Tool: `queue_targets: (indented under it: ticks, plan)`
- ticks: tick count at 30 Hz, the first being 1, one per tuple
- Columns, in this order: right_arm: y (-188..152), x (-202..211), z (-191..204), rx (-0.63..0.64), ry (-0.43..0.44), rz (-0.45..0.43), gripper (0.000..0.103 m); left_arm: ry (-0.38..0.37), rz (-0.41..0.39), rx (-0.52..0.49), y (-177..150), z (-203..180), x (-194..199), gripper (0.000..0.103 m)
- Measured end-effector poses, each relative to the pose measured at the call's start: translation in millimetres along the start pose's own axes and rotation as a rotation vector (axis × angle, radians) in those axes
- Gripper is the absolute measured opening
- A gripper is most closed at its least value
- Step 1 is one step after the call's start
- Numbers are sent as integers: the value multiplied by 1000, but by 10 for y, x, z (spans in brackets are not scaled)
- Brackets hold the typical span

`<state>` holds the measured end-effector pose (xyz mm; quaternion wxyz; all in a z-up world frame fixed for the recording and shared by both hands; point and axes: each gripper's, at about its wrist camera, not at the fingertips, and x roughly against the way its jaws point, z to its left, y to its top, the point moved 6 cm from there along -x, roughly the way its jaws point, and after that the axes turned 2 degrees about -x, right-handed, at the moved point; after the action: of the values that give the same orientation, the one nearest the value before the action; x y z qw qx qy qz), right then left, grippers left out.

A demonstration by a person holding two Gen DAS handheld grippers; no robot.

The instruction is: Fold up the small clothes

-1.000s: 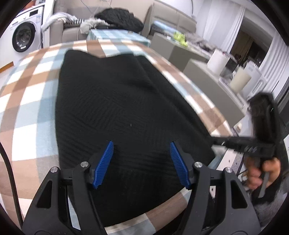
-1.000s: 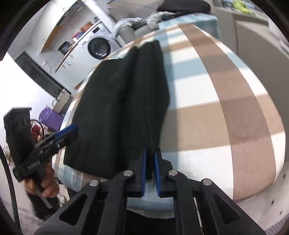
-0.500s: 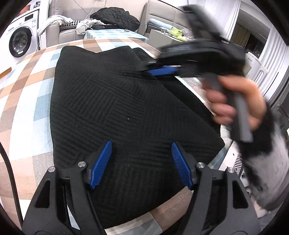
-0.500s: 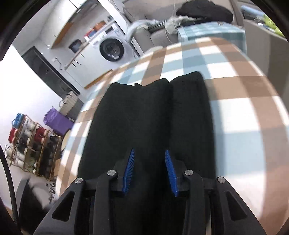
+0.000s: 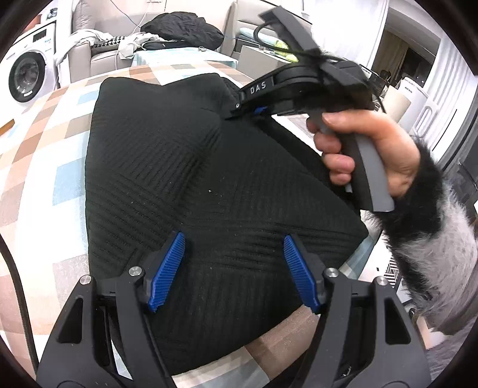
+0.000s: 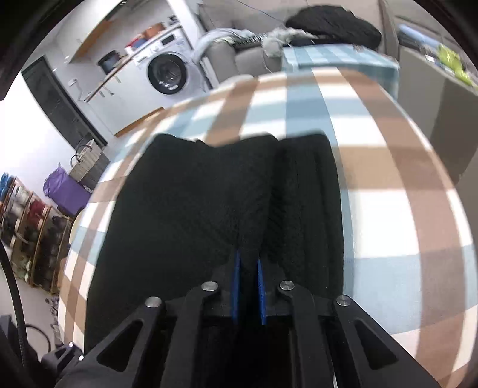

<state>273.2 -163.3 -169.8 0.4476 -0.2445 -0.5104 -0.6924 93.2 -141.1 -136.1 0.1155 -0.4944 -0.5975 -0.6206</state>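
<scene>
Black knit garment (image 5: 191,185) lies flat on the checked tablecloth (image 5: 44,167), reaching close to the near table edge. In the right wrist view its right-hand portion is folded over lengthwise, forming a narrower double band (image 6: 307,203) with a seam-like crease beside it.

Left gripper (image 5: 233,268): blue pads (image 5: 167,271) stand wide apart above the near part of the garment; the fabric spans the gap beneath them, and the pads press on nothing.

Right gripper (image 6: 248,280): jaws have just been closing and are now narrow, with a pinch of the black knit between the blue pads along the crease, so it grips the garment. In the left wrist view the same tool (image 5: 245,112) comes in from the right, its tip on the raised fold at the far right side of the garment; a hand (image 5: 358,146) in a furry black-and-grey sleeve (image 5: 433,238) holds its handle.

Background: washing machine (image 6: 167,74), sofa with piled clothes (image 5: 182,27).
</scene>
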Motion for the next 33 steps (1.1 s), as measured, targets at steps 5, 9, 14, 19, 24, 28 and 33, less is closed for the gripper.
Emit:
queue_targets:
  ticks: [5,9,14,19,24,28,33]
  plan:
    - [-146,191,-58,-59,127,-10,31,-33,-17,41,44,57,103,66]
    - [-187,139,-46,-51,127,-13,18,-34,-66,99,185,200,227,66]
    - [-165,743,258,67,135,-163,8,19,-137,143,355,413,474,66]
    - [-183,504,28,-3,57,-97,8,51,-148,155,490,595,347,70]
    - [-246,237,-160,-103,83,-16,18,122,-97,166,518,742,71,70]
    - [-533,530,-74,-88,158,-13,32,128,-95,162,498,791,12,70]
    - [-1100,715,96,-74,245,23,31,124,-91,146,469,785,-24,70]
